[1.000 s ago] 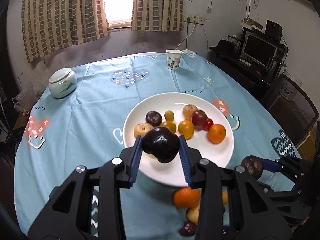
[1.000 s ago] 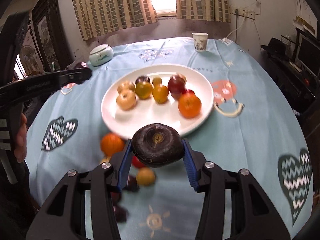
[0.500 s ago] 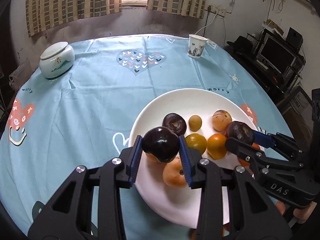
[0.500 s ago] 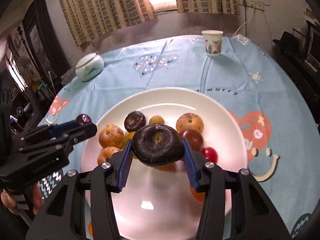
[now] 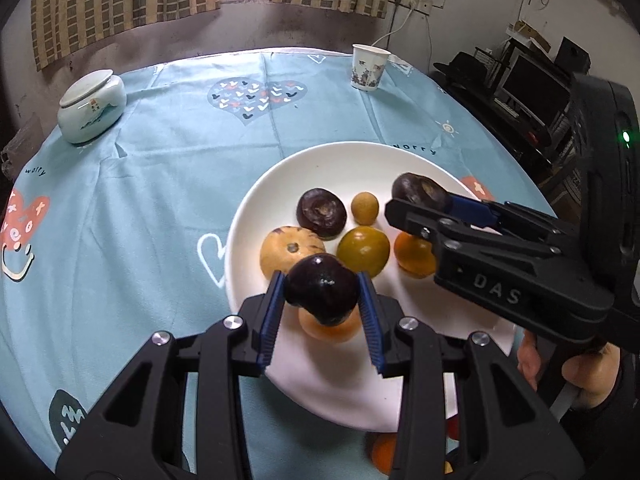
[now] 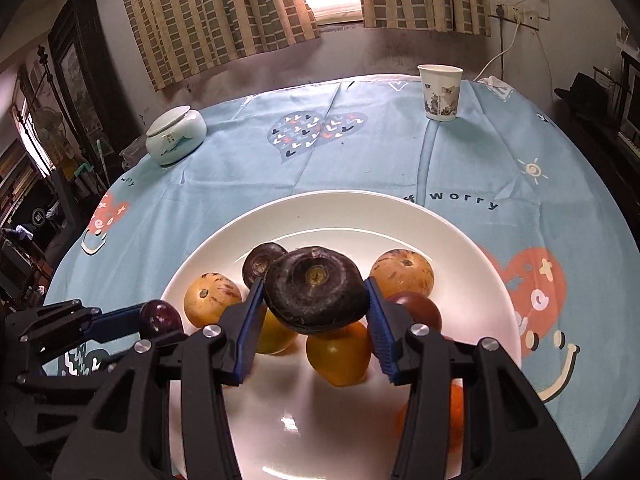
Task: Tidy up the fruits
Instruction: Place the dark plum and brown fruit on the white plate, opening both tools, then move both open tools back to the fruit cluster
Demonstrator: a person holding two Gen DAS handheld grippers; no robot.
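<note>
My left gripper [image 5: 320, 300] is shut on a glossy dark purple plum [image 5: 322, 290] and holds it over the near left part of the white plate [image 5: 256, 200]. My right gripper [image 6: 316, 300] is shut on a flat dark brown fruit [image 6: 316, 290], held above the plate [image 6: 460, 248]. The right gripper also shows in the left wrist view [image 5: 420, 196], over the plate's right side. The left gripper also shows in the right wrist view [image 6: 160, 316], at the plate's left edge. Several yellow, orange and dark fruits, among them a yellow one [image 5: 363, 251], lie on the plate.
A paper cup [image 5: 369, 66] stands at the far side of the round table with the blue cloth [image 5: 160, 160]. A white lidded jar [image 5: 91, 106] stands at the far left. Loose fruits, one orange [image 5: 382, 452], lie on the cloth below the plate's near edge. A desk with a monitor [image 5: 532, 84] is at right.
Both grippers have moved forward over the plate with their fruits still held. The right gripper has come in further over the plate's right side and sits lower, closer to the fruits.
</note>
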